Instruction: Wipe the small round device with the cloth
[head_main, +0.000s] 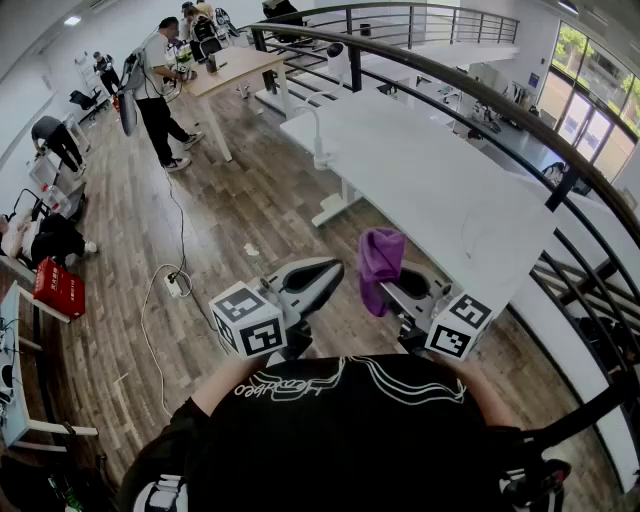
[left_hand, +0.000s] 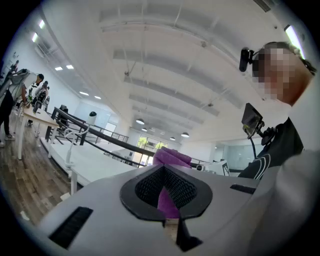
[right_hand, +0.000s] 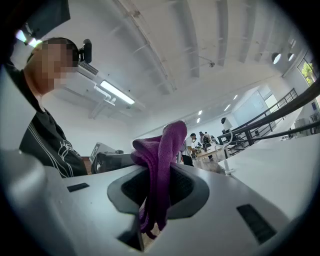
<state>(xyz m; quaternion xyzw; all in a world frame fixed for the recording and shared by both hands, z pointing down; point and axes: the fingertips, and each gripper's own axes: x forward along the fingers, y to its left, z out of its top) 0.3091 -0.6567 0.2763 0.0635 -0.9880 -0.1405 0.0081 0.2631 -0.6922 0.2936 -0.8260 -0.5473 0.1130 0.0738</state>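
Your right claw (right_hand: 157, 196) clamps the cloth (right_hand: 164, 150), left claw (head_main: 324, 272) shut empty; the table (head_main: 420, 170), round device unseen, lies ahead, nearer your right.

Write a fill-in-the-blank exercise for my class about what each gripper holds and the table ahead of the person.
1. The right gripper is ___ on the cloth.
2. The cloth is ___ in colour.
3. The left gripper, with its jaws together, holds ___.
4. The long table ahead of the person is ___ in colour.

Missing words: shut; purple; nothing; white.
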